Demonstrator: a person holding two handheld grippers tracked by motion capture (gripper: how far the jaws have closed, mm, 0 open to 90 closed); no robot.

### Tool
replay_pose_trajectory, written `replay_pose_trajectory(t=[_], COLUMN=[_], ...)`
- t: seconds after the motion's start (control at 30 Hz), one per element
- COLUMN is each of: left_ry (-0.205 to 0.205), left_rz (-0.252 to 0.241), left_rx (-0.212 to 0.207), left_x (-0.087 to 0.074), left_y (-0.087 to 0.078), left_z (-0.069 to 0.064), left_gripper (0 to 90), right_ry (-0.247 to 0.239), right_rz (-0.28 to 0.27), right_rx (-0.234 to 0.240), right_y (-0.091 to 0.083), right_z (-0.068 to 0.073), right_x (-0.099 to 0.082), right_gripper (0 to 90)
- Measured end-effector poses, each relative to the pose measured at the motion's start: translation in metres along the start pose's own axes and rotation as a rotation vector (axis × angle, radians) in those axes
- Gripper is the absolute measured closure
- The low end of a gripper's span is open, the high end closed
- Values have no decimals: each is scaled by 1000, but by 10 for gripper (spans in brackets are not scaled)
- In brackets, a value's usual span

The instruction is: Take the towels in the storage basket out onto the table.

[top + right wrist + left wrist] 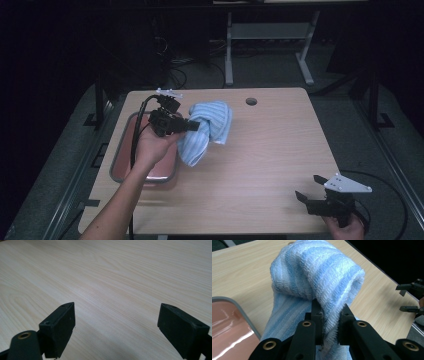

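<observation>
Dim room behind, desk legs and cables on the floor, pale wood-grain table (260,165) in front, with a round hole (251,101) near the far edge. Blue-and-white striped towel (207,127) bunched into a loose roll left of centre, one end raised off the wood, the lower end trailing down beside a grey-rimmed tray (116,160) with a reddish bottom. Left hand-held gripper (192,125) clamped on the towel: seen from its own camera, jaws pressed tight into a fold of the terry cloth (329,282), fabric squeezed between the pads (318,317), roll arching up and over them. Right hand-held gripper (307,190) resting near the right front corner, well apart from the towel, jaws spread wide with nothing but bare table (112,277) between them. Judging from this: grasp made, cloth partly lifted and gathered, not yet spread, folded or set down anywhere final. Tray bare of cloth, perhaps the destination, though hard to say for certain. Left to do, most likely: carry or straighten the towel, possibly bring in the idle right hand-held gripper for a second corner, then release.
</observation>
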State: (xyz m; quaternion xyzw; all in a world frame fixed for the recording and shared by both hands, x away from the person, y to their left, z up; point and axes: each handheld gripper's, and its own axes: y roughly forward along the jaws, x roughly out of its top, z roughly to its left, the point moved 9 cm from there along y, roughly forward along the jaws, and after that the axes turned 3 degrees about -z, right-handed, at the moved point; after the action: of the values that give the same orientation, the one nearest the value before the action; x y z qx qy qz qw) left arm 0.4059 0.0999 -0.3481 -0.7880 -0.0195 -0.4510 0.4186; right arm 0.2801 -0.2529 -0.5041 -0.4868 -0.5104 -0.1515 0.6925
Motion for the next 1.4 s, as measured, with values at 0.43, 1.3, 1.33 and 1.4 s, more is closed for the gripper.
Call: replay_pose_trajectory(t=[0.43,1.3,1.33,1.4], left_ry=[10,34,32,37], left_rz=[8,25,25,28], left_rx=[-31,-91,-95,-100], left_x=[6,15,15,15], left_y=[15,48,49,53], left_z=[-9,-31,-32,-35], left_gripper=[792,792,792,792], right_ry=[8,12,15,16], right_rz=[-4,-4,-6,-6], right_rx=[-7,-15,-18,-19], right_y=[-2,-3,-3,-3], right_z=[-2,-5,-5,-6], right_x=[0,-2,-2,-2], right_gripper=[141,141,142,142])
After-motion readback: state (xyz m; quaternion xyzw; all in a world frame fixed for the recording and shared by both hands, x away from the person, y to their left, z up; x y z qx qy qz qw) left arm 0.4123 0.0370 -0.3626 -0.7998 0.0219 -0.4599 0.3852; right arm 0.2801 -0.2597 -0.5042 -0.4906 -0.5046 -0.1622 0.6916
